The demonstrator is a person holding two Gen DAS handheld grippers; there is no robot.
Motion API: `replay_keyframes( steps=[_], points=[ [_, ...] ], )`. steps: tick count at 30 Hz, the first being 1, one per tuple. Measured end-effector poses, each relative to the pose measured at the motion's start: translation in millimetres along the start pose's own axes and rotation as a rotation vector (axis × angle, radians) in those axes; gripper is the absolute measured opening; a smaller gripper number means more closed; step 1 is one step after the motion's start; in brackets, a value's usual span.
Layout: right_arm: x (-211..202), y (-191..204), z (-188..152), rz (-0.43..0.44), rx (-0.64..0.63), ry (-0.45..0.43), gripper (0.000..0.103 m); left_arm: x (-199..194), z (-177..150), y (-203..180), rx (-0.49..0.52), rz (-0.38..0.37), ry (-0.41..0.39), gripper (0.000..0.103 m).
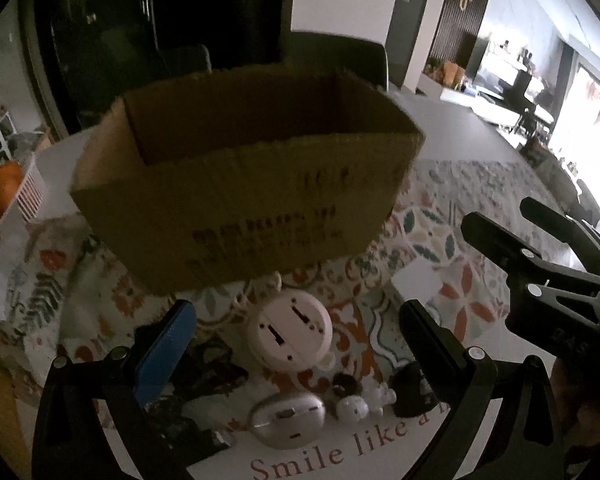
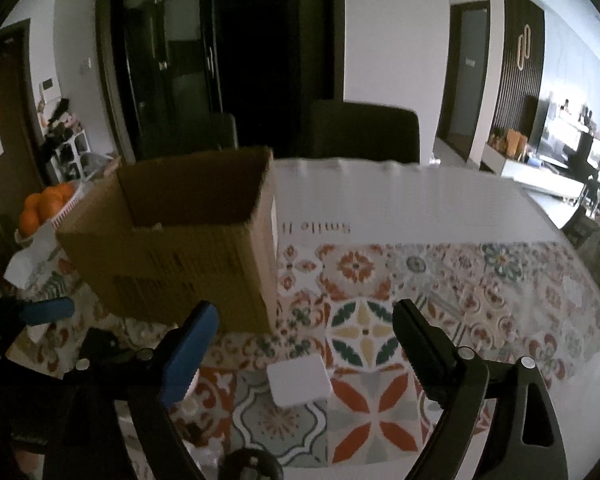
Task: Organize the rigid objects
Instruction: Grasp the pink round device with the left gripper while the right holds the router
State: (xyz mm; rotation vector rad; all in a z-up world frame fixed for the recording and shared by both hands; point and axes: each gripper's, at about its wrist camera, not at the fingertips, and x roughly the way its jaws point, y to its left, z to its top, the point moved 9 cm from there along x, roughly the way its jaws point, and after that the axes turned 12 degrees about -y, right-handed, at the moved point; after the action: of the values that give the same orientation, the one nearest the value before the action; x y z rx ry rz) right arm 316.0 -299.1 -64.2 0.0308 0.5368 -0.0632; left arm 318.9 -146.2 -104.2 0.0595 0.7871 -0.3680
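Note:
An open cardboard box stands on the patterned tablecloth; it also shows in the right wrist view. My left gripper is open and empty, hovering over a round white disc. Below it lie a silver mouse, small white figurines and dark items. My right gripper is open and empty above a white square block, which also shows in the left wrist view. The right gripper itself shows in the left wrist view.
A white basket of oranges sits at the table's left edge, also in the right wrist view. Dark chairs stand behind the table. The tablecloth spreads right of the box.

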Motion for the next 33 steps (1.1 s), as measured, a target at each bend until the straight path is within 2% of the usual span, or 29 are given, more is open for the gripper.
replay_keyframes(
  steps=[17, 33],
  points=[
    [49.8, -8.9, -73.4, 0.022, 0.000, 0.222, 0.090, 53.8, -48.9, -4.1, 0.049, -0.039, 0.179, 0.103],
    [80.3, -4.8, -105.4, 0.060, -0.028, 0.329, 0.090, 83.0, -58.2, 3.0, 0.062, -0.025, 0.215, 0.103]
  ],
)
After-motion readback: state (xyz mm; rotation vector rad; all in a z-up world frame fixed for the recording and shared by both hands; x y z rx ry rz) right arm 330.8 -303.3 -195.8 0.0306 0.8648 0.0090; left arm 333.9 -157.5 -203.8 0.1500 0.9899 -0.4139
